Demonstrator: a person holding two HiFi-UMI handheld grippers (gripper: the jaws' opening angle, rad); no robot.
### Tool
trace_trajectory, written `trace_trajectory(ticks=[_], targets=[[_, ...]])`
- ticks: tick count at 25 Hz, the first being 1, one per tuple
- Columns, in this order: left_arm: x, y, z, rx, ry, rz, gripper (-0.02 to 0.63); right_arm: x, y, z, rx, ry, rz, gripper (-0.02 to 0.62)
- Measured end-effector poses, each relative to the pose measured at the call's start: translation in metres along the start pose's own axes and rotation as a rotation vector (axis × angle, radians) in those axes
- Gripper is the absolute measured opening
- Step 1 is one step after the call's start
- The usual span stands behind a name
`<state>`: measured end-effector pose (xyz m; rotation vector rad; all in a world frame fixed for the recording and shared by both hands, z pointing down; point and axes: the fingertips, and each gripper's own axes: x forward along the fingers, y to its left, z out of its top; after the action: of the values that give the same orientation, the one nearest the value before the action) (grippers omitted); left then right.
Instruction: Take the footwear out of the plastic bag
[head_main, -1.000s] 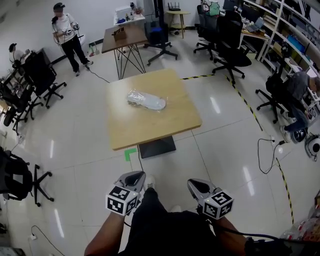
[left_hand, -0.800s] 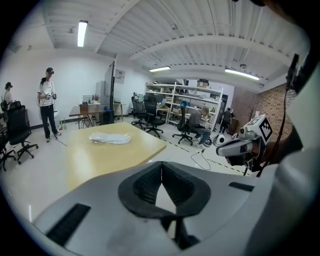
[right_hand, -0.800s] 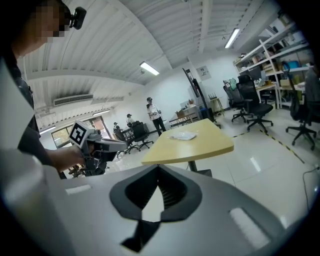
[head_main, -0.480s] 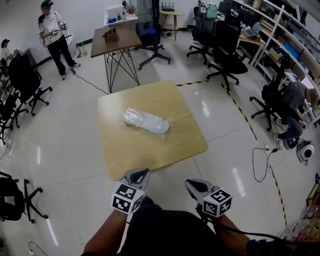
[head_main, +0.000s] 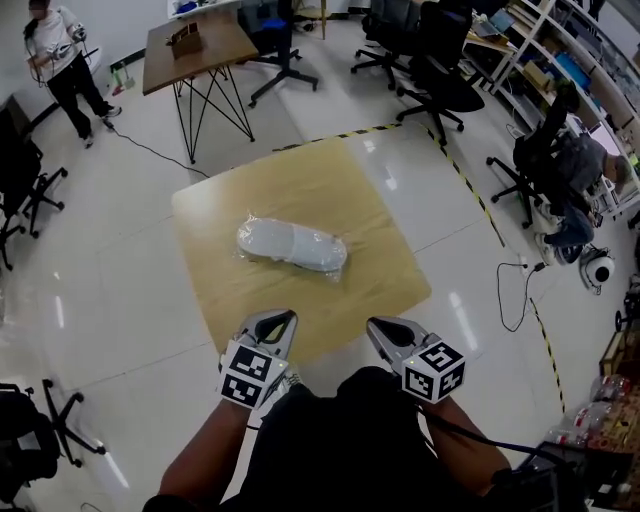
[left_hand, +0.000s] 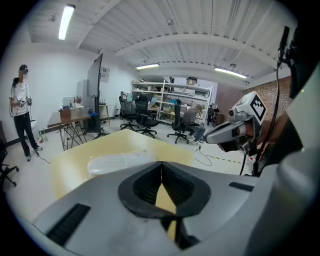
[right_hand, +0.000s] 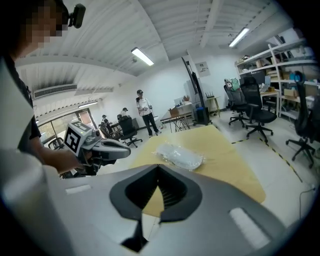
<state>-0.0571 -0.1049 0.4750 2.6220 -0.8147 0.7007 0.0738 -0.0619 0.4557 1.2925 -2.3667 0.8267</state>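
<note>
Both tools sit shut and empty at the near edge of the table (head_main: 385, 255), left gripper (head_main: 277, 318) and right gripper (head_main: 378, 325) side by side. The plastic bag (head_main: 250, 240), white footwear (head_main: 300, 248) sealed inside, lies mid-table. It's at twelve o'clock from the left gripper, between ten and eleven from the right, well apart from both.

we find bare table (head_main: 375, 255) on every side of the plastic bag (head_main: 292, 247); office chairs (head_main: 440, 85) stand well beyond it.
</note>
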Motion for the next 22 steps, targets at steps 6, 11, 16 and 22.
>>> trace_trajectory(ticks=[6, 11, 16, 22], targets=[[0.042, 0.061, 0.033, 0.026, -0.036, 0.131, 0.009, 0.024, -0.025, 0.005, 0.044, 0.018, 0.003, 0.003], [0.104, 0.097, 0.031, 0.046, 0.086, 0.160, 0.103, 0.035, -0.042, 0.024, 0.025, 0.032, 0.044, 0.003], [0.172, 0.109, 0.008, 0.056, 0.269, 0.097, 0.166, 0.033, -0.073, 0.043, 0.024, 0.014, 0.049, 0.003], [0.204, 0.130, -0.033, 0.075, 0.380, 0.171, 0.132, 0.026, -0.094, 0.036, 0.054, 0.008, 0.050, 0.003]])
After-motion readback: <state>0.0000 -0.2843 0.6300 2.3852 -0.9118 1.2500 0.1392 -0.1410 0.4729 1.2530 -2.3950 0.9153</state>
